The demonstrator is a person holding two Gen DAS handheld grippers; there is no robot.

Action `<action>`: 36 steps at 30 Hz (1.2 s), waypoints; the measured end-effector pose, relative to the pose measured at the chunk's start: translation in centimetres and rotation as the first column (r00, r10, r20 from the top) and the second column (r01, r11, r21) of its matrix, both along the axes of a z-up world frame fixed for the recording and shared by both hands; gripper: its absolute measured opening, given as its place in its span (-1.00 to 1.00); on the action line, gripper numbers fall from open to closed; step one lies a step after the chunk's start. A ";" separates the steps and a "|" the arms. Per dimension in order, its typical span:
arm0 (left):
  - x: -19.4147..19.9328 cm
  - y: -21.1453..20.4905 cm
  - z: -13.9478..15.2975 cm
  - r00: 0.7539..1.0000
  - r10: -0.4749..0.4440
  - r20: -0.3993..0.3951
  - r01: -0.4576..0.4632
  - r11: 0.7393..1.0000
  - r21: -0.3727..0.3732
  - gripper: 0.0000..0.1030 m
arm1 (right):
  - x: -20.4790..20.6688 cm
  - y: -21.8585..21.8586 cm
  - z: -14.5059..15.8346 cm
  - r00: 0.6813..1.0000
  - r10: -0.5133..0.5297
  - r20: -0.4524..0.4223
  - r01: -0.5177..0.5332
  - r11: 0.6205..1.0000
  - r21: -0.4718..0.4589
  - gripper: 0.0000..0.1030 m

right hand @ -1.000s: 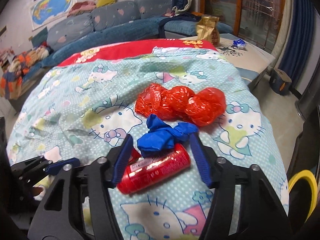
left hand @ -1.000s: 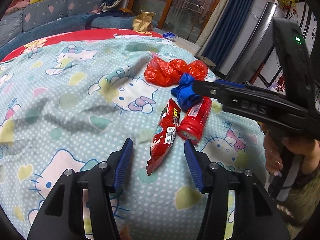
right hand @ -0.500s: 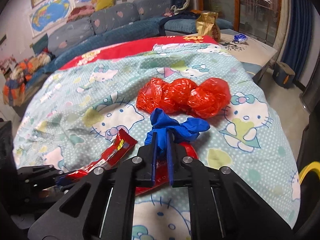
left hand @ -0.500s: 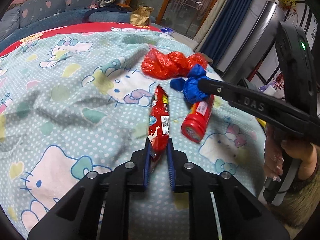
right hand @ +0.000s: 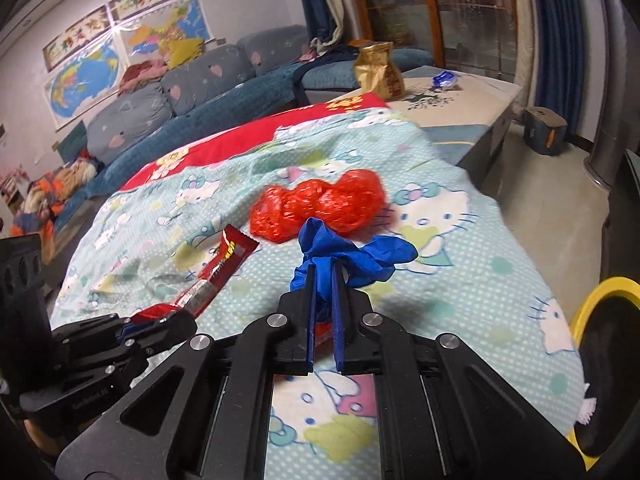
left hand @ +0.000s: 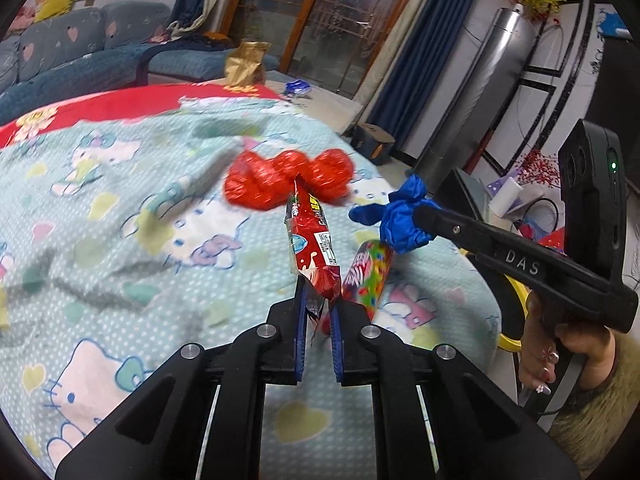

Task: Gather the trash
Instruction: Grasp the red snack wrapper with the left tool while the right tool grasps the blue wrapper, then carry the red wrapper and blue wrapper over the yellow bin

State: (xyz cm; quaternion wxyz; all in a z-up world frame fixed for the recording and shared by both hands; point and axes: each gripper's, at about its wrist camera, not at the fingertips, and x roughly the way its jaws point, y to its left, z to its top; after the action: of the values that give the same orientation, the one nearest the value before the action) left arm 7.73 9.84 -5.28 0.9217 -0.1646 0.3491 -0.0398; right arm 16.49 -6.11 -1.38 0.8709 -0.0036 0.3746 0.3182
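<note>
Lettering "DAS" marks the right gripper (left hand: pixel 424 212) clamping a blue glove (left hand: pixel 400 216).

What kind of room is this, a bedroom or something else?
Probably a home living room. A long blue sofa lines the wall under a world map, and a Hello Kitty sheet covers the surface where the trash lies.

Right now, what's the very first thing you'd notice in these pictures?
Probably the two grippers holding trash up over the Hello Kitty blanket: the left gripper pinches a long red snack wrapper, and the right gripper pinches a crumpled blue glove. Behind them, a shiny red plastic bag lies on the blanket.
</note>
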 end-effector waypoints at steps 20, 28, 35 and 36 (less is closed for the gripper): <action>2.2 -6.4 2.6 0.987 -0.152 0.060 0.149 0.988 0.050 -0.81 | 0.2 -8.1 0.9 0.985 -0.169 0.026 0.168 0.985 0.027 -0.93; 2.9 -8.3 3.1 0.978 -0.196 0.073 0.192 0.980 0.060 -0.81 | 0.1 -10.8 0.9 0.974 -0.225 0.029 0.224 0.974 0.025 -0.93; 3.3 -10.4 3.5 0.966 -0.244 0.081 0.239 0.969 0.070 -0.81 | 0.1 -13.1 1.1 0.961 -0.272 0.040 0.271 0.962 0.025 -0.93; 3.4 -10.7 3.6 0.965 -0.249 0.083 0.244 0.967 0.070 -0.81 | 0.1 -13.5 1.2 0.959 -0.280 0.043 0.279 0.960 0.025 -0.93</action>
State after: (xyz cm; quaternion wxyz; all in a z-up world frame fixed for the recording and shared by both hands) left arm 11.10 -0.85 -1.70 0.9290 -0.0904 0.3254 -0.1513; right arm 16.55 -19.56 -0.19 0.9154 0.0501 0.3484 0.1952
